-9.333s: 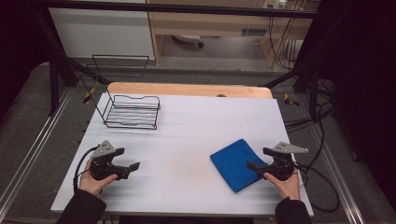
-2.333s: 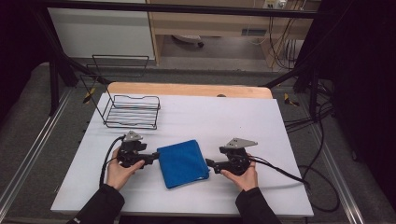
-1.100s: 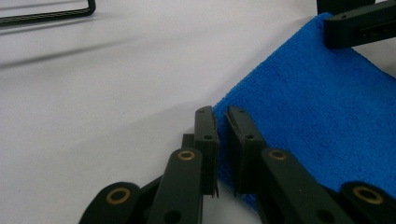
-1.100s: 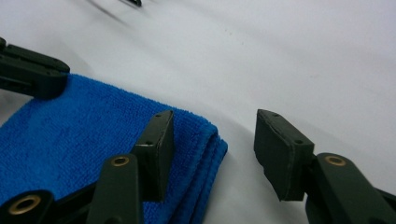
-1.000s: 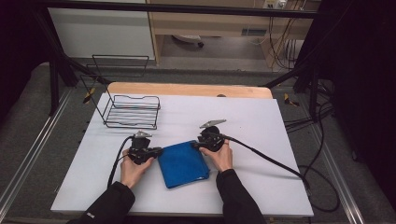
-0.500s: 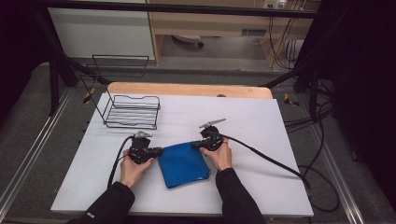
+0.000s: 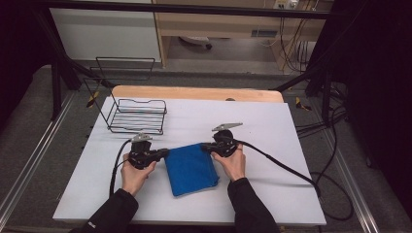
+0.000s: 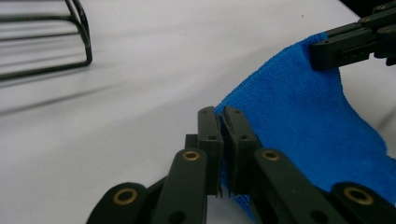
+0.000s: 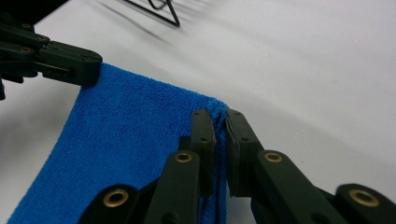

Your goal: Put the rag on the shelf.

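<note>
Two claws work one cloth (image 7: 190,167), which lies near the middle of the desk (image 7: 291,194), toward its front edge. We see a wire basket (image 7: 137,115) at the far left corner. Our left claw (image 7: 165,153) is clamped on the cloth's far left corner, lifting it. Our right claw (image 7: 204,146) is pinched tight on the far right corner.

We record the cloth (image 7: 190,167) as a plain saturated blue, unpatterned (looped texture in the close views). The left gripper (image 8: 222,123) and right gripper (image 9: 219,123) are matt black with brass-coloured rivets. Beyond them, a black wire basket (image 7: 137,115) on the white table (image 7: 272,121).
</note>
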Tool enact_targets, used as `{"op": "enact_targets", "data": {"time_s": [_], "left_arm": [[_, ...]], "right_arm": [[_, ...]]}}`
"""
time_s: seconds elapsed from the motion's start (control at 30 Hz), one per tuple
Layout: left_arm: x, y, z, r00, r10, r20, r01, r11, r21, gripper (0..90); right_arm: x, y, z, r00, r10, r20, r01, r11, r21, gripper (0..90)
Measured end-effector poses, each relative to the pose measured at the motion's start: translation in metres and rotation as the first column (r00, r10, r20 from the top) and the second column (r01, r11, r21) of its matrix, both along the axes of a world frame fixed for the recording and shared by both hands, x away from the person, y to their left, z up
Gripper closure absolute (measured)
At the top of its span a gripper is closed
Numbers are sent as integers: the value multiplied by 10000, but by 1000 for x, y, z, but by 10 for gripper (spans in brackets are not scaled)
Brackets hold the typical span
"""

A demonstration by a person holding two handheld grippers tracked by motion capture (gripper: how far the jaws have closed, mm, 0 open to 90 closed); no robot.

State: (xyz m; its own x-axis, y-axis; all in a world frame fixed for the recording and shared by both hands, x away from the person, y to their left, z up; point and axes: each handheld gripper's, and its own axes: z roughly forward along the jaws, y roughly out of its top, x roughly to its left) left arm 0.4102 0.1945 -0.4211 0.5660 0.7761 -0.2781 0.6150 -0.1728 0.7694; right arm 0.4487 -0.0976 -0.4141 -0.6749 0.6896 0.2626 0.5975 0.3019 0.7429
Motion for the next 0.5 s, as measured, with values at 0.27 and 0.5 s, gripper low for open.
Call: {"op": "enact_targets", "data": {"time_s": [0.27, 0.5], "left_arm": [[-9, -1, 14, 9989, -176, 429, 183, 9997, -150, 860], [-14, -3, 23, 9965, -235, 802, 245, 9996, -123, 860]], "right_arm": [[-14, -6, 17, 9980, -29, 637, 5, 9993, 369, 839], [-23, -11, 29, 9935, -93, 1133, 10, 9973, 731, 839]]}}
